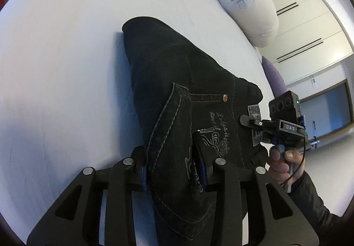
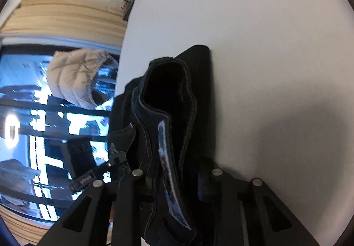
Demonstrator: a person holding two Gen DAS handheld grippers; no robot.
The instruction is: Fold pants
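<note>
The dark denim pants (image 1: 177,82) lie on the white bed sheet (image 1: 55,58), waistband nearest. The left gripper (image 1: 174,170) and right gripper (image 2: 174,173) each pinch the waistband; the legs stretch away toward the far edge.

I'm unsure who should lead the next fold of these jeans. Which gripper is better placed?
Neither clearly: the left gripper and right gripper both clamp the jeans at the waist end, so moving together seems best.
</note>
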